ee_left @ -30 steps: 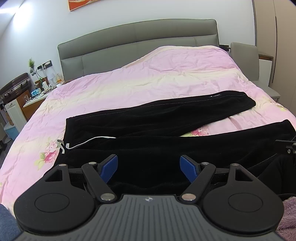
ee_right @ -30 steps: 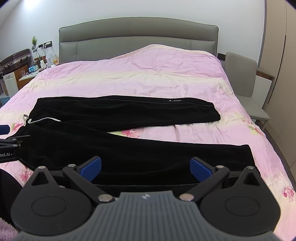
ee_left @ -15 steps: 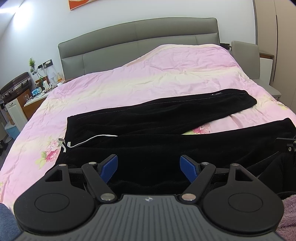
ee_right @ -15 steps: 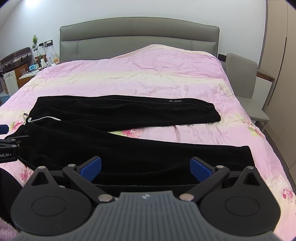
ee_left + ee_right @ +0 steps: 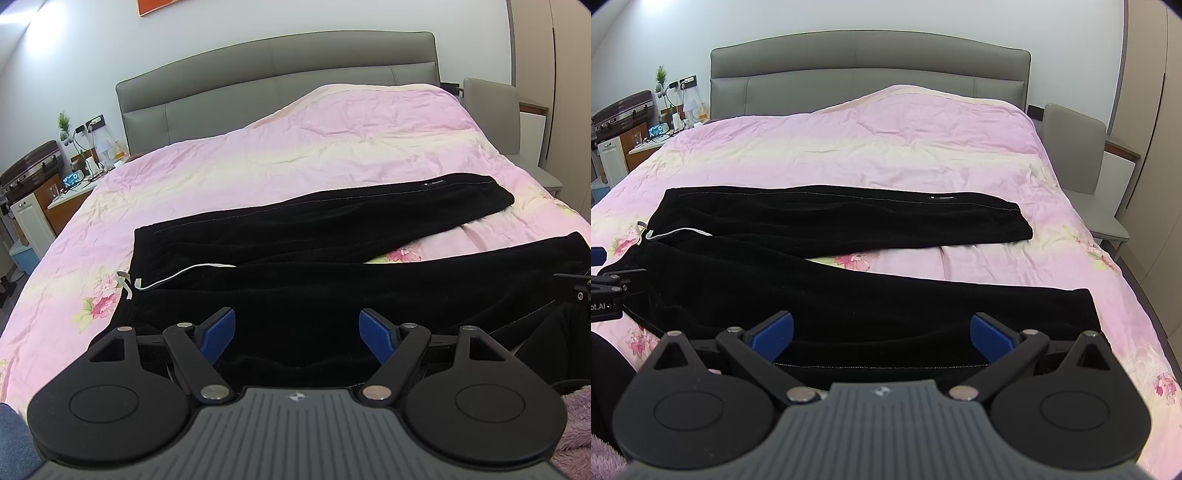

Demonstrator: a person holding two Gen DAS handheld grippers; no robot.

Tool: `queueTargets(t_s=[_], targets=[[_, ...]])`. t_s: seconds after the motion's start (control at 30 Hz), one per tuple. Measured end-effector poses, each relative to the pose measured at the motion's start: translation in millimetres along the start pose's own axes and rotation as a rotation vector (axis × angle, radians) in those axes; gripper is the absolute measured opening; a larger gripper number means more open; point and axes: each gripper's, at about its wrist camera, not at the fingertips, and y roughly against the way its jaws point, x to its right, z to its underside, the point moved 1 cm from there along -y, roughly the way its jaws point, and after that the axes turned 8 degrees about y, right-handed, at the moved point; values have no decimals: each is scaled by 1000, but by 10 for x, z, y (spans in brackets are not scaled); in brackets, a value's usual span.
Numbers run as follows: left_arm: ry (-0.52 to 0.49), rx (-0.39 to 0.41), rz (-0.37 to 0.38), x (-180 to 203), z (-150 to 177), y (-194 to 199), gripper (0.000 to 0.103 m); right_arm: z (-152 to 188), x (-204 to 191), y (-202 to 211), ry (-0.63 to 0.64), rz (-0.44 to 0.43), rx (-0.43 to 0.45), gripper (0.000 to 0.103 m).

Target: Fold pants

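Black pants (image 5: 314, 258) lie flat on a pink floral bed cover, legs spread in a V toward the right, waistband with a white drawstring (image 5: 129, 284) at the left. They also show in the right wrist view (image 5: 849, 229). My left gripper (image 5: 297, 332) is open and empty, above the near leg close to the waist. My right gripper (image 5: 881, 332) is open and empty, above the near leg close to its cuff (image 5: 1086, 314). Neither gripper holds the cloth.
The bed (image 5: 295, 147) has a grey headboard (image 5: 277, 81) at the back. A cluttered nightstand (image 5: 74, 177) stands at the left. A grey chair (image 5: 1082, 162) stands at the right of the bed.
Both views have shifted slightly, with the pants sitting a little lower and closer. Both grippers stay open.
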Motion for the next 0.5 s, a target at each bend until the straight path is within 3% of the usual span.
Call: queueTargets(t_s=[0.3, 0.5], targets=[[-10, -8, -3, -10, 25, -42, 90, 21, -10, -13, -10, -8, 5, 98], [-38, -4, -32, -151, 36, -154, 88, 67, 287, -135, -78, -62, 60, 98]])
